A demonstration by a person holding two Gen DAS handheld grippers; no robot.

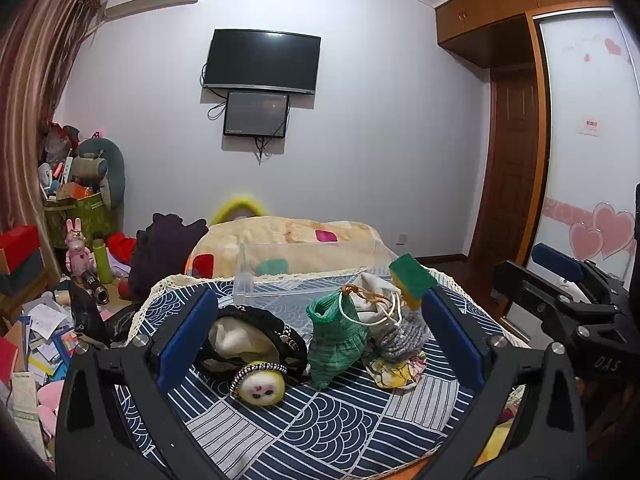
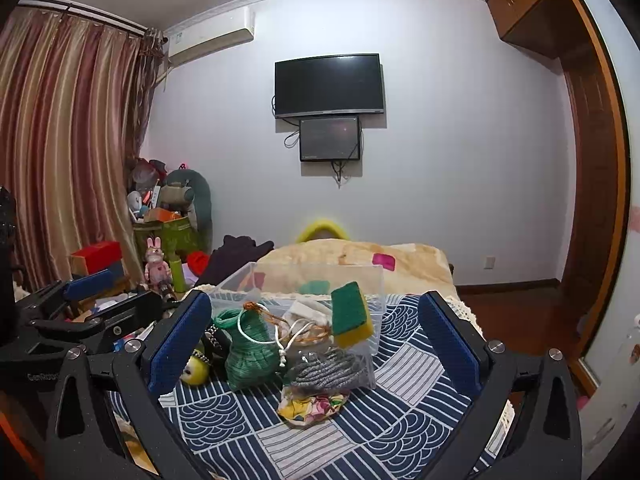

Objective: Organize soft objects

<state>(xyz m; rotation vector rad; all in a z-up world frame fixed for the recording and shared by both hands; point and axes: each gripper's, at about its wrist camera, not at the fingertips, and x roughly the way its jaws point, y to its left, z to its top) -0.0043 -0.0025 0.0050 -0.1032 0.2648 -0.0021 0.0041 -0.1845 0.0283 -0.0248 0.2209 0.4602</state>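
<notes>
Left wrist view: my left gripper [image 1: 316, 334] and right gripper [image 2: 312, 334] hang released—soft things heaped before the bin [image 2: 360, 276], unsorted.

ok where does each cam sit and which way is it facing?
Left wrist: on the left gripper, facing across the table's patterned cloth to the TV wall; its own open blue fingers show, the right gripper at right.
Right wrist: on the right gripper, same heading, from further right; the left gripper shows at left.
Shared: green knit pouch, sponge, clear bin, TV.
</notes>
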